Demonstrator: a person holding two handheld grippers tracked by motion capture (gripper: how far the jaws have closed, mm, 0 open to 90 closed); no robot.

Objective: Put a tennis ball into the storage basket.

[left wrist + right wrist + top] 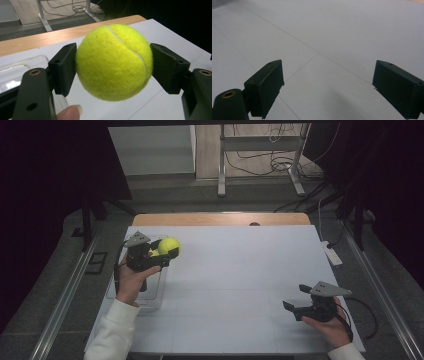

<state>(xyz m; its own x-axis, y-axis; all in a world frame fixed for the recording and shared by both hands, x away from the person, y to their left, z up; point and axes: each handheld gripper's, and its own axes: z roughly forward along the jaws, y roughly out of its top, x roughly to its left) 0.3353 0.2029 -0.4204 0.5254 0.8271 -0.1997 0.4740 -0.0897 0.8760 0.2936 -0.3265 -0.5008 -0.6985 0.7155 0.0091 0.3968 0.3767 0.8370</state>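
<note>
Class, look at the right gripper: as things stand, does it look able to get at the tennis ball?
Probably not without a long move: the tennis ball is clamped in the left gripper across the table, while the right gripper sits open, far off, nothing between.

We see wooden table (220,218), white sheet (240,280) covering most of top. Clear plastic tray (150,297) lying on sheet near left edge.

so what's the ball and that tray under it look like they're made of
Tennis ball: fuzzy yellow felt with a pale curved seam, probably over rubber. Tray: looks like clear, glossy plastic, since the white table shows through and its rim glints.
</note>
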